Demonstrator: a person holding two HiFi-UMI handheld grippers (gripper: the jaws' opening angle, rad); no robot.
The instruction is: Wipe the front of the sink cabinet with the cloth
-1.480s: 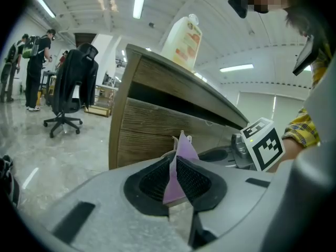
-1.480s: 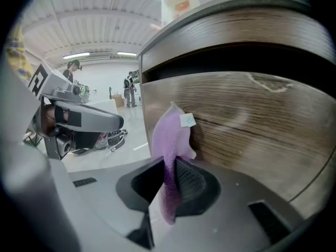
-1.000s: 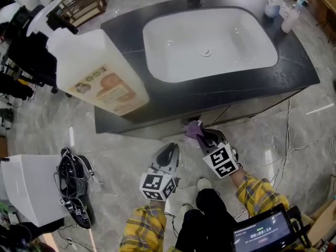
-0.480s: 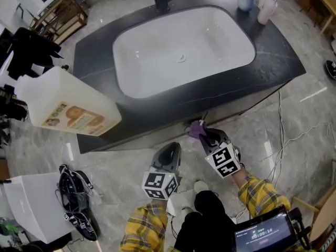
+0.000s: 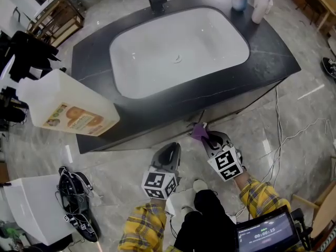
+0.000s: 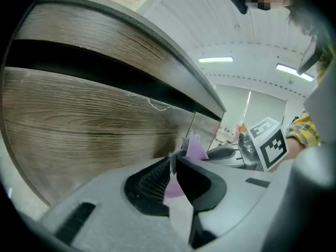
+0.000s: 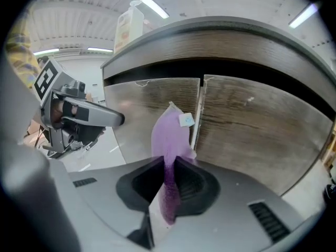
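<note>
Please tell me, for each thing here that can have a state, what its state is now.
purple cloth: pinched between jaws, free end up near the door seam
right gripper: shut on the purple cloth
left gripper: shut, holding nothing
cabinet doors: closed
sink basin: empty
bottles: upright at the counter's back corner

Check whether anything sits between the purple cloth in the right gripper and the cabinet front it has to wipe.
Nothing visible does. The right gripper is shut on the purple cloth, whose free end points straight at the seam between the wooden cabinet doors. The left gripper hangs off to the side, shut and empty.
</note>
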